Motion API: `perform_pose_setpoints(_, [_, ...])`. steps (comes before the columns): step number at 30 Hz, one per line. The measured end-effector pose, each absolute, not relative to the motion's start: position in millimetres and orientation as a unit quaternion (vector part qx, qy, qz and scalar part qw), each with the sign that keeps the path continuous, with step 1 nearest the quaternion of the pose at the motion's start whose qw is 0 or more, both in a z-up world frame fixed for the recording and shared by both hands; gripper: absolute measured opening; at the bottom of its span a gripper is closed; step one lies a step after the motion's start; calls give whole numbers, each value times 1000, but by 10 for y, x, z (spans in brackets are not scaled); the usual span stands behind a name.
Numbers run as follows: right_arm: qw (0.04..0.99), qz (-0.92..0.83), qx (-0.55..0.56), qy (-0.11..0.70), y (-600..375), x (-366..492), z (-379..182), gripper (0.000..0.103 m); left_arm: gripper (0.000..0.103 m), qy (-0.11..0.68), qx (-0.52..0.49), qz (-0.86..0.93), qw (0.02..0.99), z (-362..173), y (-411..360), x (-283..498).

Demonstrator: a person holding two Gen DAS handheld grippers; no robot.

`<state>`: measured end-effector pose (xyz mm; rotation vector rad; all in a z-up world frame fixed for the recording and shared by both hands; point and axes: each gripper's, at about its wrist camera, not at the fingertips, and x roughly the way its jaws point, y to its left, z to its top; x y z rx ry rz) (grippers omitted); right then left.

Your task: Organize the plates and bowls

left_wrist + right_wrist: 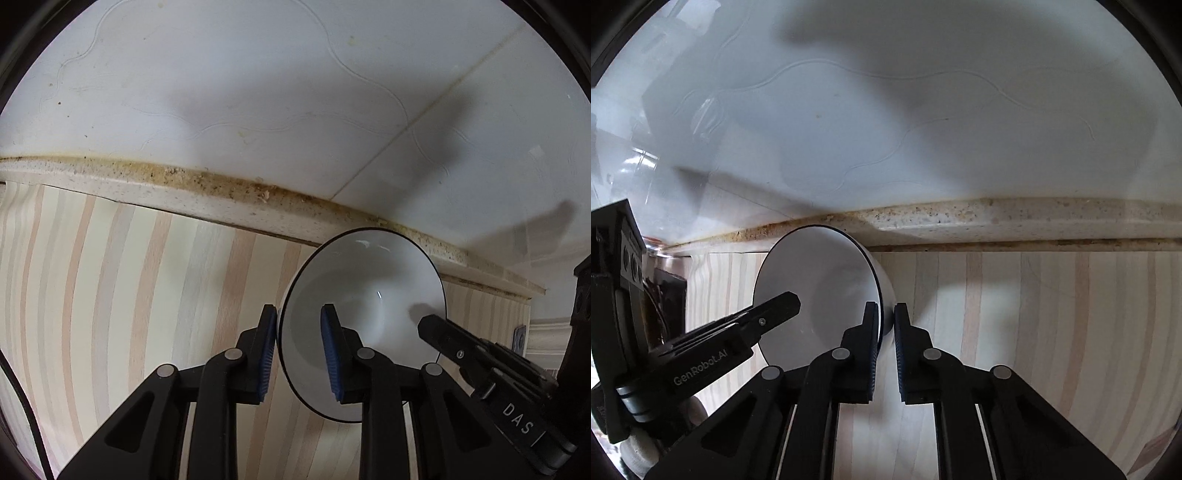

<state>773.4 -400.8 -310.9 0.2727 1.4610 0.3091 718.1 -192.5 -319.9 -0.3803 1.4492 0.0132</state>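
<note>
A white bowl with a thin dark rim (369,314) is held tipped on its side above the striped wooden counter (110,295). My left gripper (299,354) is shut on the bowl's left rim, one blue pad inside, one outside. My right gripper (886,332) is shut on the opposite rim of the same bowl (816,280). The right gripper's finger shows in the left wrist view (443,332). The left gripper's finger shows in the right wrist view (768,314).
A speckled stone ledge (221,192) runs along the back of the counter, with stained white wall tiles (258,92) above it. A clear plastic item (635,166) stands at the far left of the right wrist view.
</note>
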Motion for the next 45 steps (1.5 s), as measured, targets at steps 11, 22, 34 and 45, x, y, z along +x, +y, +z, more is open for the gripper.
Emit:
perform_pose_setpoints(11, [736, 137, 117, 652, -4020, 7509, -2847, 9, 22, 643, -147, -14, 751, -2793, -2149, 6850])
perform_pose_setpoints(22, [752, 120, 124, 636, -4215, 6705, -2203, 9, 22, 637, -112, -69, 759, -2233, -2421, 6120])
perform_pose_setpoints(34, [763, 85, 143, 625, -4585, 5632, -1689, 9, 22, 632, -72, -127, 761, -1876, -2774, 5403])
perform_pose_setpoints(45, [755, 48, 177, 629, -4975, 4763, -1637, 9, 22, 659, -39, -167, 732, -2019, -3143, 4907])
